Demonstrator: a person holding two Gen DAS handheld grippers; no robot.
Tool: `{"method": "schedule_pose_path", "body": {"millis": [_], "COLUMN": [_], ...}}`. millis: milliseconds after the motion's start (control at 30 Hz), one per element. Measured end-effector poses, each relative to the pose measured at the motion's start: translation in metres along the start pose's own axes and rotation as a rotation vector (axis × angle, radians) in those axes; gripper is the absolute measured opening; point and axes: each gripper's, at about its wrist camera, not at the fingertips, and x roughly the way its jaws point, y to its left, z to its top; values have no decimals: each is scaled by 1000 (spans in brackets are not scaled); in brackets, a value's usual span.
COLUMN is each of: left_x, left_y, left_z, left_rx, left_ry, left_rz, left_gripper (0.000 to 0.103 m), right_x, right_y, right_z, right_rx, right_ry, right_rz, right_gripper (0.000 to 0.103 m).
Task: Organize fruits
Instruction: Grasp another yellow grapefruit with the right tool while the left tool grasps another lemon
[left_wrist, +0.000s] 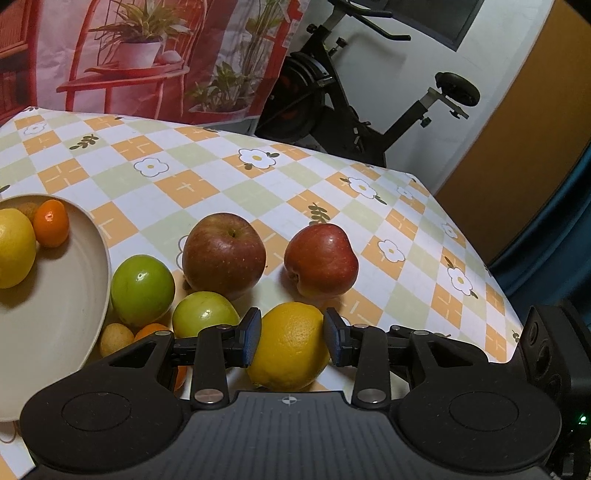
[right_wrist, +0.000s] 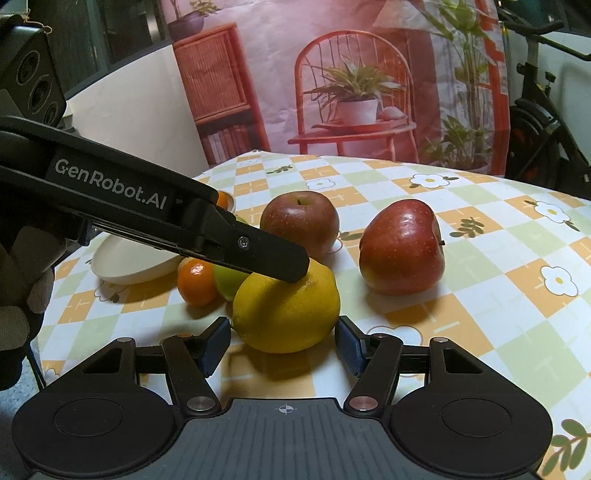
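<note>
- We see a yellow citrus fruit (left_wrist: 290, 345) resting on the checked tablecloth (left_wrist: 221, 173), near its front edge.
- Our left gripper (left_wrist: 291, 341) straddles it: the left pad touches its side, while the right pad (left_wrist: 337, 345) stands just off the peel, so we read the grip as released, not clenched.
- Our right gripper (right_wrist: 282, 343) sits just in front of the same fruit with both blue pads clear of it, its jaws spread.
- Beside the fruit lie two green apples (left_wrist: 143, 288), a small orange (right_wrist: 197, 282) and a small yellowish fruit (left_wrist: 116, 339).
- Behind stand two red apples (left_wrist: 224, 254), well apart from each other.
- At the left a beige plate (left_wrist: 55, 295) holds a lemon (left_wrist: 14, 247) and another small orange (left_wrist: 51, 223).
- A gloved hand (right_wrist: 22, 295) grips the left tool.
</note>
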Motion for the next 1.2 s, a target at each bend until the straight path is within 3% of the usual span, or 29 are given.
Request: {"method": "schedule_pose_path", "body": {"millis": [1200], "left_x": [0], "left_y": [3], "left_z": [-5], "left_rx": [-7], "left_ry": [-11], "left_rz": [-24], "left_gripper": [42], "right_x": [-4], "right_y": [-5], "right_z": [-1], "right_rx": [31], "right_ry": [-13], "right_rz": [15], "right_gripper": [57]}}
